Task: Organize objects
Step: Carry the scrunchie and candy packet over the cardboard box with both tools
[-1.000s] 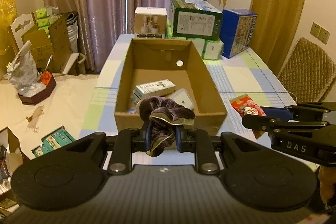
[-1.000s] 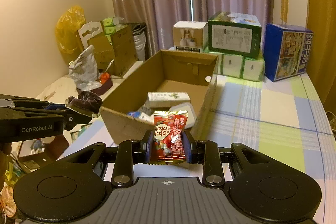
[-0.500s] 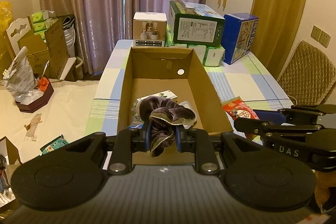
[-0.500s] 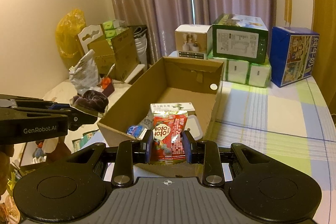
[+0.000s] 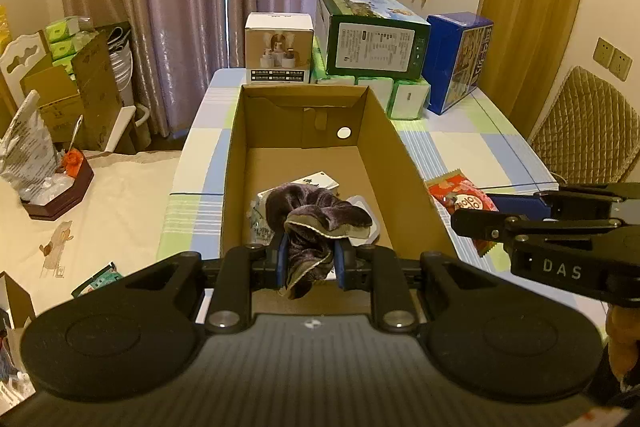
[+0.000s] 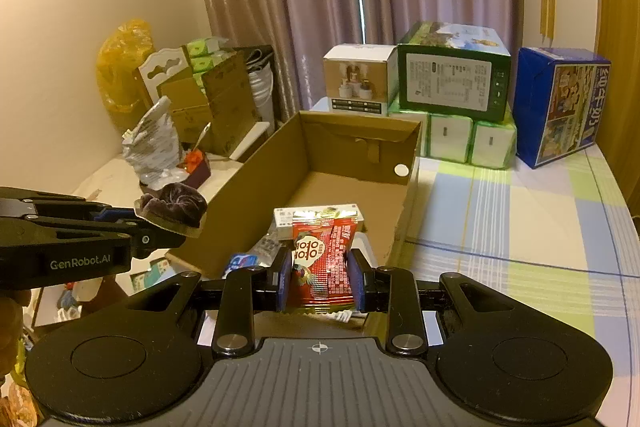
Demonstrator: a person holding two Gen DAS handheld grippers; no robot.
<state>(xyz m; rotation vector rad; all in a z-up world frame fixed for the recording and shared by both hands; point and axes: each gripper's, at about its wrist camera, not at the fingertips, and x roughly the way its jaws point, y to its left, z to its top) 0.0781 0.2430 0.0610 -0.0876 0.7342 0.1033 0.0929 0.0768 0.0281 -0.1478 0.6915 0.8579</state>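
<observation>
two grippers [image 5: 310, 259] [image 6: 320, 281] each clamp one item.

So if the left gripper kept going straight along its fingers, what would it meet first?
Probably the items in the cardboard box: the white carton lies just beyond the held purple velvet scrunchie. The left gripper may clear them and reach the far wall; depth is unclear.

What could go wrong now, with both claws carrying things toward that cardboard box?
The floppy purple scrunchie dangles from the left gripper and might snag on a pad when released. The red snack packet in the right gripper hangs near the cardboard box front edge; released early, it could land outside. The grippers are close and might bump.
</observation>
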